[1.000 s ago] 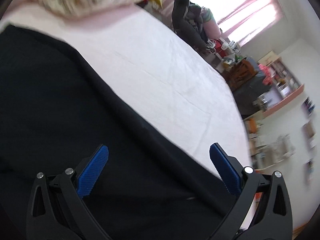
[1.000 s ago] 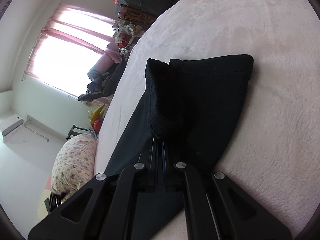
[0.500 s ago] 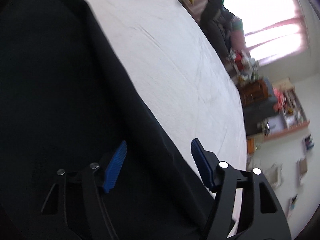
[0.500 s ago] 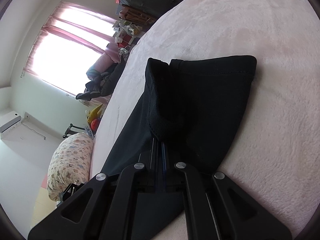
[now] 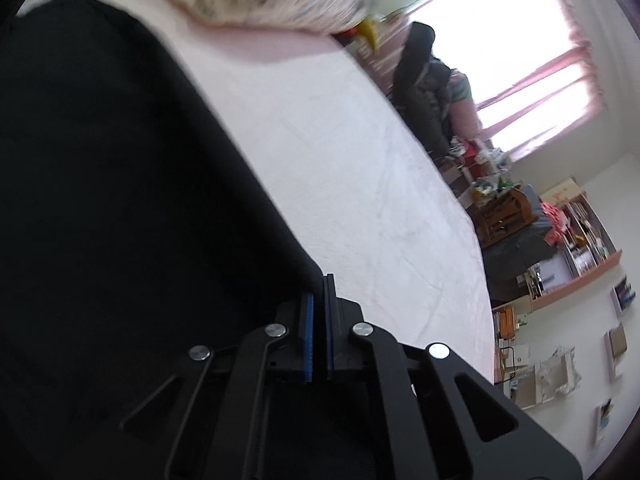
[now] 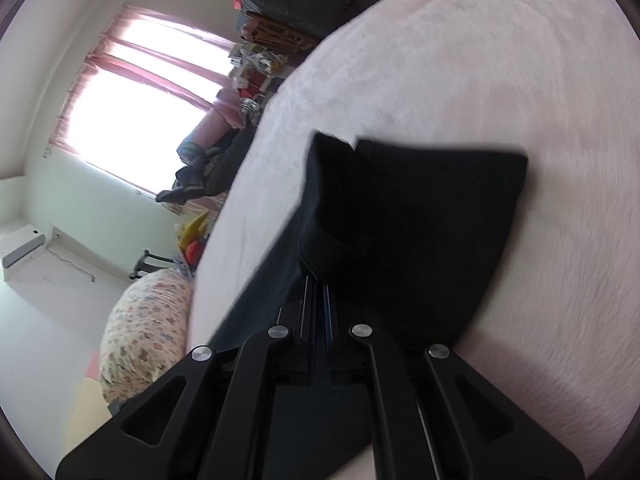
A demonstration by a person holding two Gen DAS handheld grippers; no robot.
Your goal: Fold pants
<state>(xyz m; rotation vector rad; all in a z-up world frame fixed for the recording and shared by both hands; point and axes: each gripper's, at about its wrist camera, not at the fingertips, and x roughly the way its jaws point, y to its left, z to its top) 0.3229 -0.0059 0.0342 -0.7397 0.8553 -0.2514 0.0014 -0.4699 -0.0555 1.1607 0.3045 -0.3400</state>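
Left gripper [image 5: 318, 292] jaws closed on pants [image 5: 120, 200] edge.

Matt black ribbed cloth pants [image 6: 420, 216] lie on a fuzzy, seemingly plush pink blanket [image 6: 500, 80].

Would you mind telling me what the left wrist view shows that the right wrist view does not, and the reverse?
Only the left wrist view shows the pink wall shelf and the left tool, shut on the pants' edge. Only the right wrist view shows the white wall-mounted air conditioner and the right tool, shut on a raised fold. Both show the black fabric pants, the pale pink bedspread, the floral pillow and the pink-curtained window.
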